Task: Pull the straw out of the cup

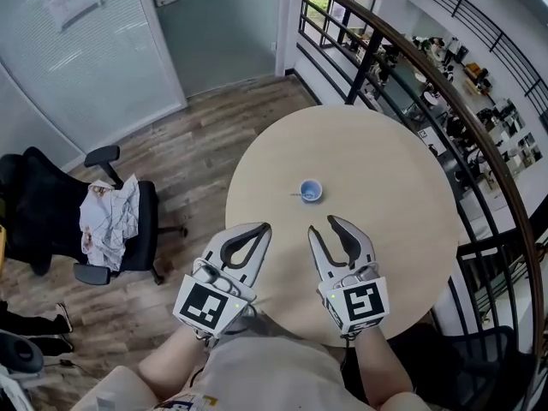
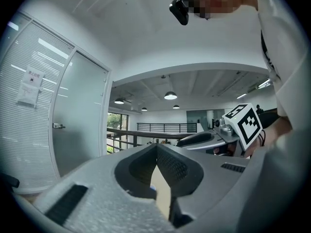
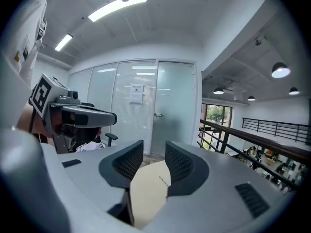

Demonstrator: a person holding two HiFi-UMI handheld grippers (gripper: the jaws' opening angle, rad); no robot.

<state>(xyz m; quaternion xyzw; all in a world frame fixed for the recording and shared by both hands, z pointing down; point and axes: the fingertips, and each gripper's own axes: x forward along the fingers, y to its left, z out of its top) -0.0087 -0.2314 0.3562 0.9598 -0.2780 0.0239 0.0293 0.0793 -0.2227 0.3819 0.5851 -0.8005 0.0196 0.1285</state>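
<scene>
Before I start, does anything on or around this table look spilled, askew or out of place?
Nothing on the table stands out: the blue cup stands upright with no spill around it. The only untidy thing is a crumpled cloth heaped on the black office chair beside the table.

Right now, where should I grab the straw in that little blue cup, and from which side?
Probably the free end of the straw, which leans out over the left rim of the blue cup in the head view. Come from that left side with the open right gripper, jaws across the shaft, clear of the rim.
</scene>
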